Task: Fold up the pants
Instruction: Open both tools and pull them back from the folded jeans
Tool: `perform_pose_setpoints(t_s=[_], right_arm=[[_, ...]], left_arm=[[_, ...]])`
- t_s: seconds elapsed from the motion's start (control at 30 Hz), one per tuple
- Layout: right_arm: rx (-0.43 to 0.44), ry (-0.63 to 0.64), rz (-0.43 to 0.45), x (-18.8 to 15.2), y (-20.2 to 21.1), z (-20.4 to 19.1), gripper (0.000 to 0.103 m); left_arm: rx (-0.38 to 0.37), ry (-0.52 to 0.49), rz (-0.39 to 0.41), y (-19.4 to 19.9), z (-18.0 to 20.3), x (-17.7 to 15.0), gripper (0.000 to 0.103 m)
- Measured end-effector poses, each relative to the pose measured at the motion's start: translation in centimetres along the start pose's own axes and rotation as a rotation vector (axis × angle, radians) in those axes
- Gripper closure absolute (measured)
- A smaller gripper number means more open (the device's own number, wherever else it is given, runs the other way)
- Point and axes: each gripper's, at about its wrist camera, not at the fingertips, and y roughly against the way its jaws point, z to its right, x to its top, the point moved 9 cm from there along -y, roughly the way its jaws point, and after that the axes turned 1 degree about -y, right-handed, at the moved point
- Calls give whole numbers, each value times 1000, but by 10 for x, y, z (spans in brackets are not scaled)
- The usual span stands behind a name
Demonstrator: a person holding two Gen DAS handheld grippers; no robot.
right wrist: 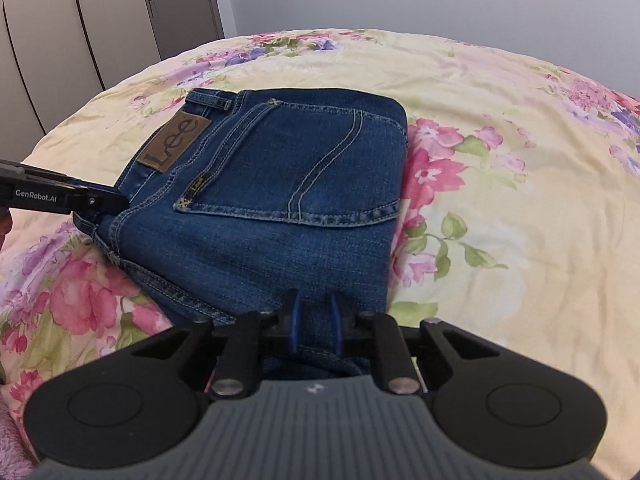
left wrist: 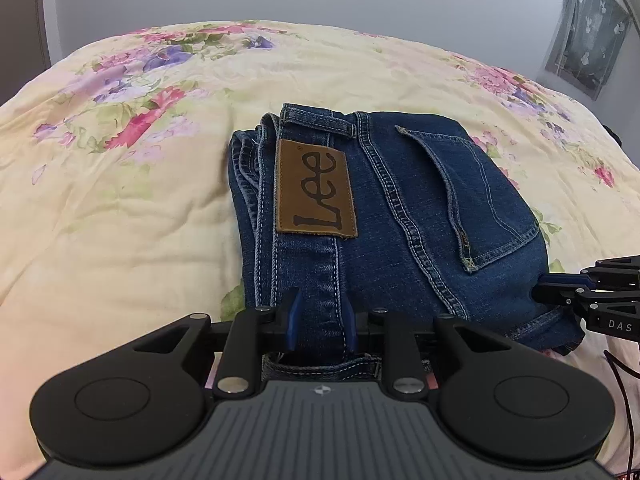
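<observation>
Flowered bed, plain room.
A yellow floral quilt (left wrist: 120,200) covers the bed; grey wardrobe (right wrist: 80,40) doors behind, patterned curtain (left wrist: 588,36) hanging far right.

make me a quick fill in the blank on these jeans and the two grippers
The brown leather patch on the jeans reads ____.
The jeans lie on a ____-patterned bedspread.
The left gripper is shut on the jeans' ____ edge.
The right gripper also grips the ____.

Missing words: Lee; floral; waistband; jeans
</observation>
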Motion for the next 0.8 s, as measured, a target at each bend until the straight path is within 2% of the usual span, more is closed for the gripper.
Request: perform_pose_setpoints(t_s=[0.13,0.27,0.47,0.5,0.57,0.6,0.77,0.8], right_arm=[[-7,1,-27,6,2,0,91],[-9,35,-26,17,22,-8,90],[-14,83,64,32,80,-29,89],[-13,83,78,34,90,-33,88],[-9,80,115,40,115,-42,78],[-4,79,133,42,127,-47,72],[32,74,200,43,189,-71,69],[37,71,213,42,199,-75,65]], left_arm=[[28,-31,-15,6,4,5,75],[51,-54,-12,29,9,16,75],[106,-126,60,97,15,37,75],[114,-133,76,112,16,41,75],[131,-151,102,140,18,48,75],[147,-166,116,155,20,53,73],[248,-295,175,232,32,61,47],[276,-319,193,250,34,62,45]])
